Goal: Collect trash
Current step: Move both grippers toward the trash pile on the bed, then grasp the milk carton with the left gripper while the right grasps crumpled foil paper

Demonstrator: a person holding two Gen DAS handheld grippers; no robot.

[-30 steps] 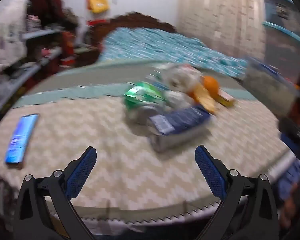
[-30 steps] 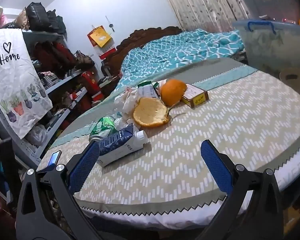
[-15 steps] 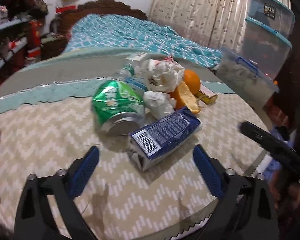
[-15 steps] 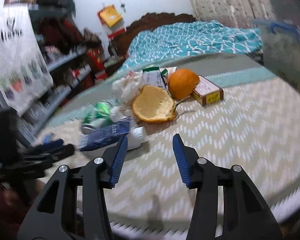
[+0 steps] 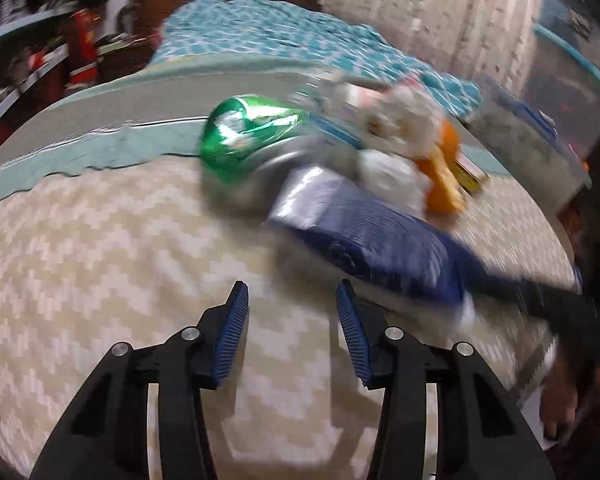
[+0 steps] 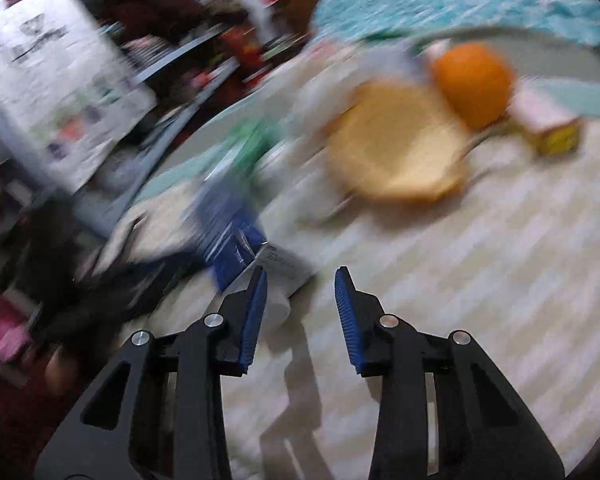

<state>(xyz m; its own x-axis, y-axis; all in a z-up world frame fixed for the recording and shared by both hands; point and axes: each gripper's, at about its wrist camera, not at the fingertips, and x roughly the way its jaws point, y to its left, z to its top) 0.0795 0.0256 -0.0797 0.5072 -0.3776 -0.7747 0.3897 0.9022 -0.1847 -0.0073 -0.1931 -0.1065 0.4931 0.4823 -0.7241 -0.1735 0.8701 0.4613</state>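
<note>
Left gripper jaws closing, nothing between. Right gripper jaws closing, gap bare. Trash heap on table: green can, blue carton just ahead, orange, peel probably, blurred.

Both grippers, the left gripper and right gripper, are showing black skeletal arms, silver round rivets and ribbed blue pads.

Motion blur smears the blue carton, orange peel and shelves.
</note>
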